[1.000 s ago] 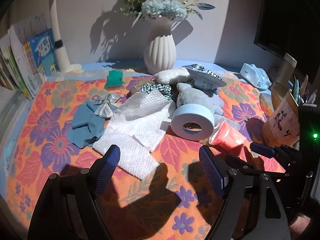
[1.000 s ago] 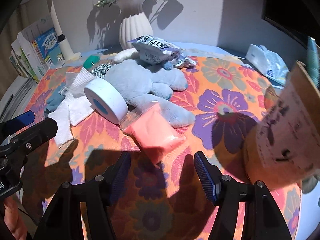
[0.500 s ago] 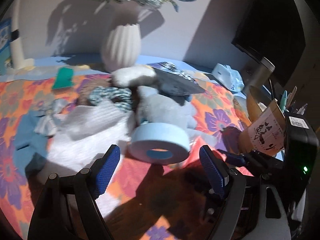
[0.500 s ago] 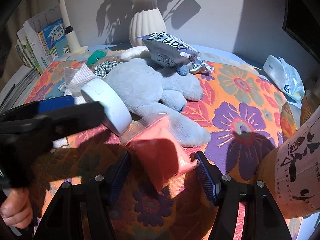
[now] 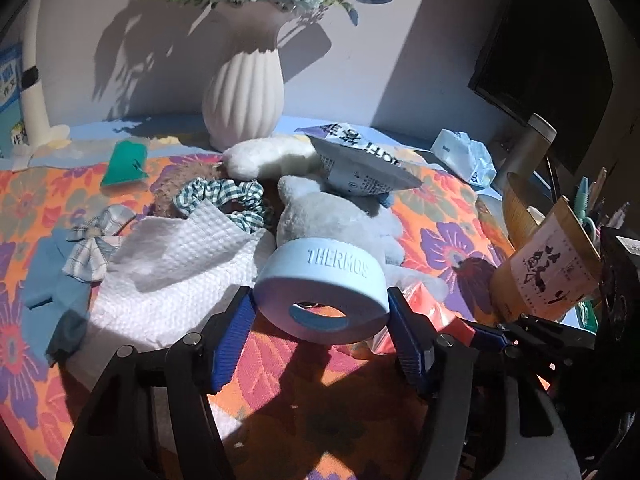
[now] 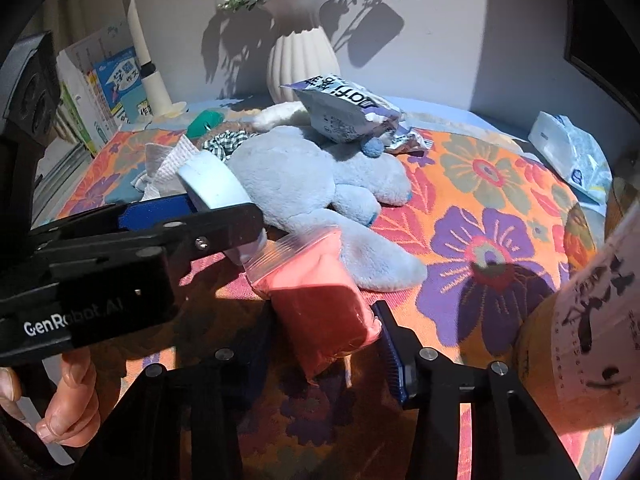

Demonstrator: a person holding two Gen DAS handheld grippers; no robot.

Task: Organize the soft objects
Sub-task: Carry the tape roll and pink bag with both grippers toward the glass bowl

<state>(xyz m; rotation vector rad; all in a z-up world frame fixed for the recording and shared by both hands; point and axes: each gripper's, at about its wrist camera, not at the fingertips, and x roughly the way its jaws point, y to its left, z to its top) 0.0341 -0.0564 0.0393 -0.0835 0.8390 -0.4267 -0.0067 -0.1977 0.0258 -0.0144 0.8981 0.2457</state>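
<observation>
Left tongs (image 5: 320, 320) pinch the pale blue rubbery ring (image 5: 322, 295) mid-tabletop (image 5: 448, 208), right tongs (image 6: 320, 322) sit part-open around the pink bagged putty (image 6: 320, 300) beside it, unclear if gripping; the overlapped bag may drag or slip out.

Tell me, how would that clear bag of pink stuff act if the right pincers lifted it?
The pink bag would probably sag and bulge rather than hold shape, since it looks like a soft lump in thin plastic. The glossy film may slip between the right gripper pads. One corner lies under the blue ring, so it might drag.
</observation>
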